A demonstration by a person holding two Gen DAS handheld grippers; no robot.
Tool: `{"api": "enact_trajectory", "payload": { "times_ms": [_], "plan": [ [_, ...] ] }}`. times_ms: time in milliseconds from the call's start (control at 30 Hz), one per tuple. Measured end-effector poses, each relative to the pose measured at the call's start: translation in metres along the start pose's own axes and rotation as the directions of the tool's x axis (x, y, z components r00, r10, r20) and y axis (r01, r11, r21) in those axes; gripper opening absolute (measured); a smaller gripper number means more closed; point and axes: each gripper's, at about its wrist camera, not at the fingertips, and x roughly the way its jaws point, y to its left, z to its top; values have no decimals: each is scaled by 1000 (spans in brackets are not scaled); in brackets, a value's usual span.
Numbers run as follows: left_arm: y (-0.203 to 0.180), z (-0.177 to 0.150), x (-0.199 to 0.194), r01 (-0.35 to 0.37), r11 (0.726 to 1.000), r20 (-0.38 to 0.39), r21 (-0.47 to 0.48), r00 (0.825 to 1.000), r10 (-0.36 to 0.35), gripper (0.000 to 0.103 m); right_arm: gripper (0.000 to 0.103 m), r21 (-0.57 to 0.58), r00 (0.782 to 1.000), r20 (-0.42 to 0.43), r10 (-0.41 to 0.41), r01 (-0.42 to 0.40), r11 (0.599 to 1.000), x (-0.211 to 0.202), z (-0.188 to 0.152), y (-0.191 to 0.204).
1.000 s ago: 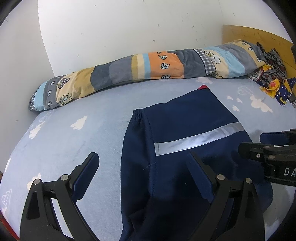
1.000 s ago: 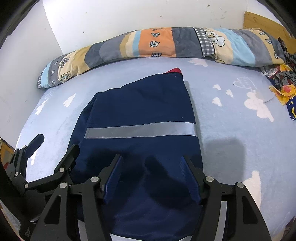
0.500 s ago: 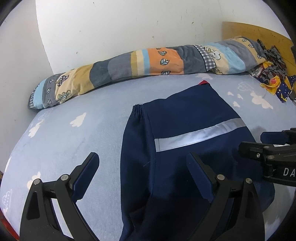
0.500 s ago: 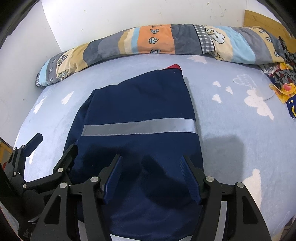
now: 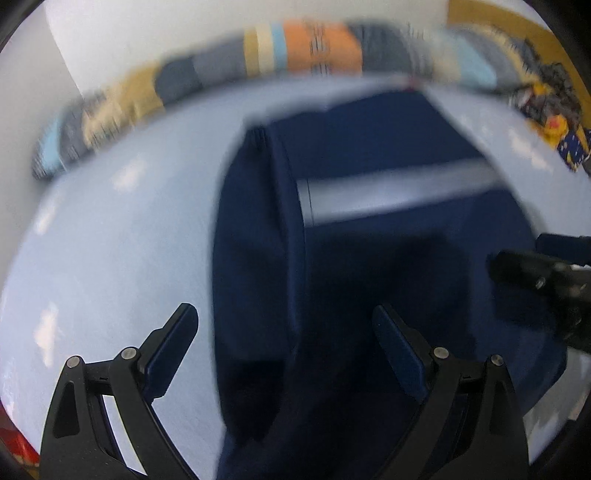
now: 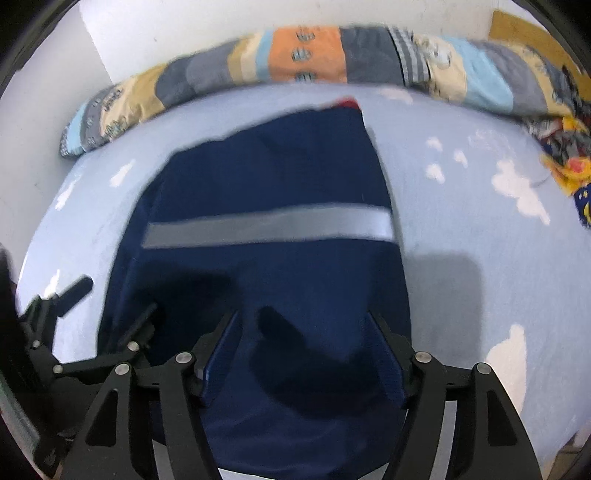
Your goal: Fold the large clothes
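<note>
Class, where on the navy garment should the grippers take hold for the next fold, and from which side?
Probably the near hem of the navy garment, from the near side: it lies flat, and the left gripper and right gripper, both open, already straddle that end.

A bed covered by a pale blue sheet (image 6: pixel 461 229) printed with white clouds fills most of both views. Along its far edge, against a white wall (image 6: pixel 221 26), lies a long rolled patchwork quilt (image 6: pixel 306 55) in orange, grey, tan and light blue. A wooden headboard (image 6: pixel 517 26) stands at the far right corner, with a dark patterned cloth (image 6: pixel 569 155) bunched below it.
</note>
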Motion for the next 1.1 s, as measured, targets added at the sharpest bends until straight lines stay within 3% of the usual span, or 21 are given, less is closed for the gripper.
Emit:
{"api": "enact_trajectory", "payload": {
  "times_ms": [167,267,467,567,633,700,800,933,1000,1033,1100],
  "plan": [
    [11,1,8,47,997,-28,-60,998,-49,103,73,24,999,-32,44,-43,999,10,-1,-8],
    [21,-1,6,87,988,-21,-124,996,-91,103,72,27,998,6,63,-63,998,-3,-8,-12],
    [42,-41,-28,85,984,33,-159,996,-81,103,72,95,995,75,67,-74,993,-40,-51,-34],
    [48,-70,-45,65,986,62,-151,997,-56,103,70,78,993,116,23,-32,996,-60,-85,-36],
    [49,-89,-49,64,985,59,-158,997,-55,103,69,67,991,125,-50,42,997,-63,-100,-38],
    [49,-103,-46,47,986,48,-159,998,-39,103,56,59,987,115,-112,106,993,-58,-105,-40],
    [43,-113,-17,-44,994,-66,-102,997,37,103,55,73,992,73,-107,102,992,-42,-102,-47],
    [45,-112,-22,-31,989,-25,-143,999,28,103,56,30,987,80,-139,137,990,-32,-102,-42],
    [43,-114,-28,-12,987,-9,-162,1000,10,103,70,11,990,-18,-143,143,990,-10,-104,-46],
    [41,-116,-36,24,983,16,-182,1000,-21,103,71,-7,985,-70,-156,156,988,1,-106,-47],
    [40,-119,-55,62,978,77,-197,996,-48,103,66,-17,984,-13,-176,176,984,-8,-111,-43]
  ]
}}
